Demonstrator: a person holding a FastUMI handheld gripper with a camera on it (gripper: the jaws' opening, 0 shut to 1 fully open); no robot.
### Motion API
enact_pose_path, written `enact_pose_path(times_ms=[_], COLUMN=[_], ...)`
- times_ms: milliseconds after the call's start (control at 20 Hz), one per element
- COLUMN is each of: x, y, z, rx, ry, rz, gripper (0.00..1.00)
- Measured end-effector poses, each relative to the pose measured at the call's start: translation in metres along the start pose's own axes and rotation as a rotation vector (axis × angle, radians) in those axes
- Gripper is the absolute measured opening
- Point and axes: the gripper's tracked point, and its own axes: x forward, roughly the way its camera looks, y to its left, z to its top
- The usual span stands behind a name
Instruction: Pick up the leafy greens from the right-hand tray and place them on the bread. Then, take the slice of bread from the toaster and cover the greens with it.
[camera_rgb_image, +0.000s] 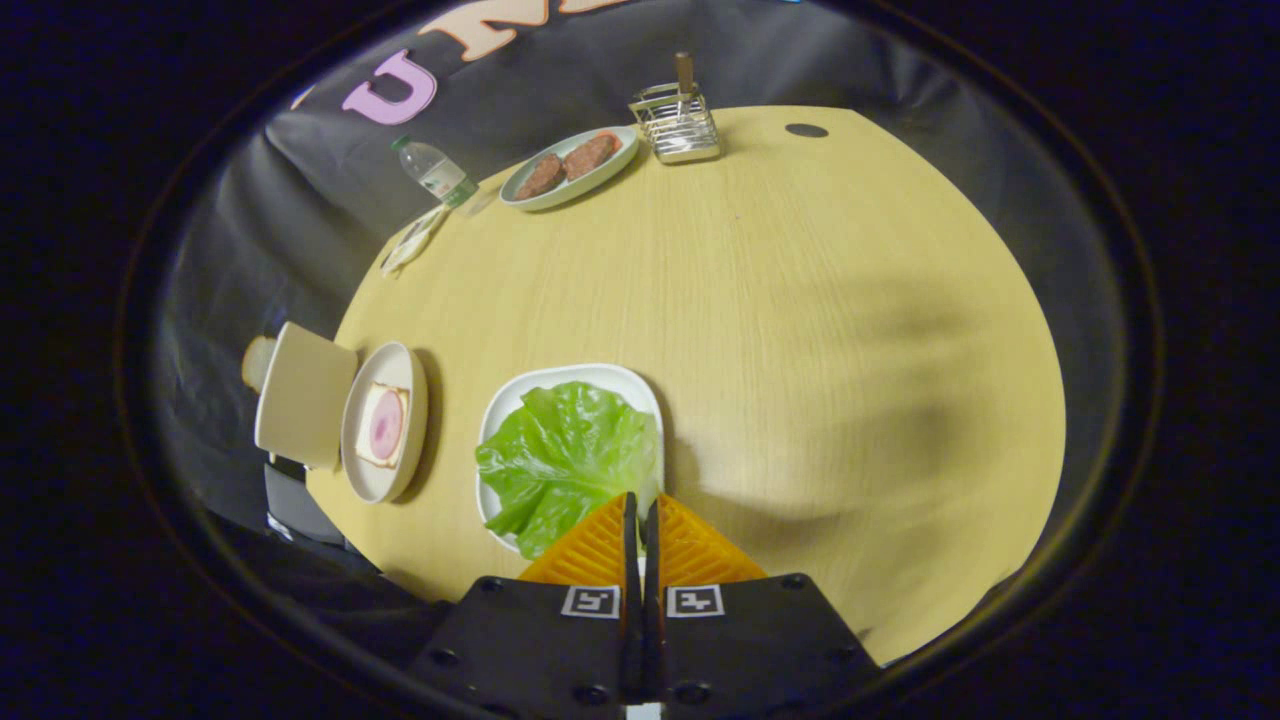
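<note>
A large green lettuce leaf (560, 455) lies on a white tray (640, 385) just ahead of my fingers. My gripper (640, 498) is shut, its tips over the leaf's near right edge; no leaf shows pinched between them. To the left of the tray, a round plate (360, 475) holds a slice of bread (383, 425) topped with a pink round of meat. Far across the table stands a wire toaster rack (680, 128) with a bread slice (684, 70) upright in it.
Next to the rack, an oval plate (520, 195) carries two brown patties. A water bottle (436, 172) and a plastic wrapper (410, 240) lie at the table's far left edge. A beige box (300, 395) stands beside the bread plate. The wooden table (850, 330) spreads to the right.
</note>
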Motion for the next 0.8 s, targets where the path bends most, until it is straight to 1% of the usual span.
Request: enact_pose_path(times_ms=[150, 400, 600, 800], x=[-0.016, -0.05, -0.066, -0.075], y=[0.02, 0.074, 0.13, 0.208], z=[0.008, 0.022, 0.028, 0.031], rx=[0.08, 0.192, 0.173, 0.153], ry=[-0.019, -0.063, -0.091, -0.102], rz=[0.059, 0.201, 0.287, 0.419], gripper=[0.03, 0.03, 0.03, 0.03])
